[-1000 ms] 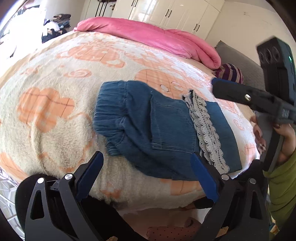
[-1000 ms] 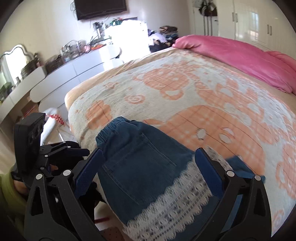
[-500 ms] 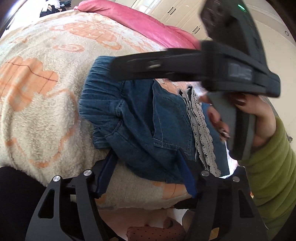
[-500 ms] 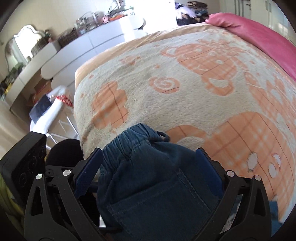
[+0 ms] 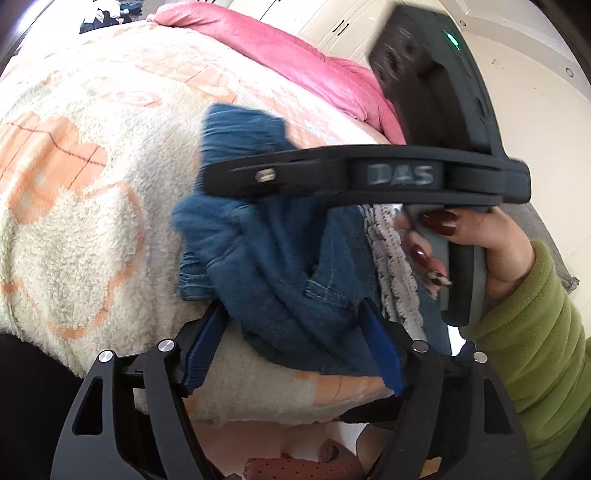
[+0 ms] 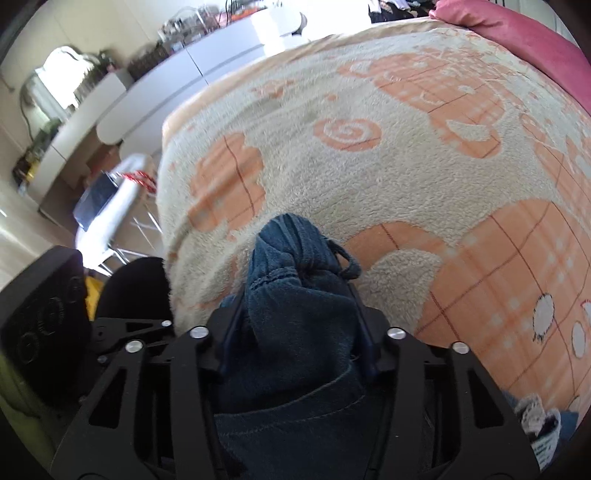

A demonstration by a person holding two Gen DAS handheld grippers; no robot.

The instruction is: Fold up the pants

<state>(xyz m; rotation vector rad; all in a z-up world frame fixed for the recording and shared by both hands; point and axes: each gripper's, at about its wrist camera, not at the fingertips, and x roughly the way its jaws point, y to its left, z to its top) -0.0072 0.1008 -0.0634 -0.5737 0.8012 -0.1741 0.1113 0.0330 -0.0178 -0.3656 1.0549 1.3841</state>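
A: Pants (image 5: pixel 280 266), blue denim with a white lace trim (image 5: pixel 395 266), lie bunched near the front edge of the bed (image 5: pixel 74 229), on a fluffy cream blanket with orange patches.

B: And the right gripper (image 6: pixel 295 306)?

A: Its jaws are closing, and the elastic waistband (image 6: pixel 295 251) is squeezed between the blue pads, the denim puckered into a ridge that pokes out past the fingertips. From the left wrist view the same gripper reaches across the top of the pants, held by a hand (image 5: pixel 476 240) with dark red nails and a green sleeve (image 5: pixel 535 332).

B: What about the left gripper (image 5: pixel 295 343)?

A: Its jaws are opening and stand apart. The near lower edge of the pants lies between the two blue pads, but I see no pad pressing on it; the left pad sits by the blanket at the hem, the right one against the denim near the lace.

B: Anything else around?

A: A pink duvet (image 5: pixel 295 70) lies at the far end of the bed, white wardrobe doors (image 5: pixel 332 22) behind it. In the right wrist view a long white dresser (image 6: pixel 147 103) runs along the wall with a mirror (image 6: pixel 55 85) on it
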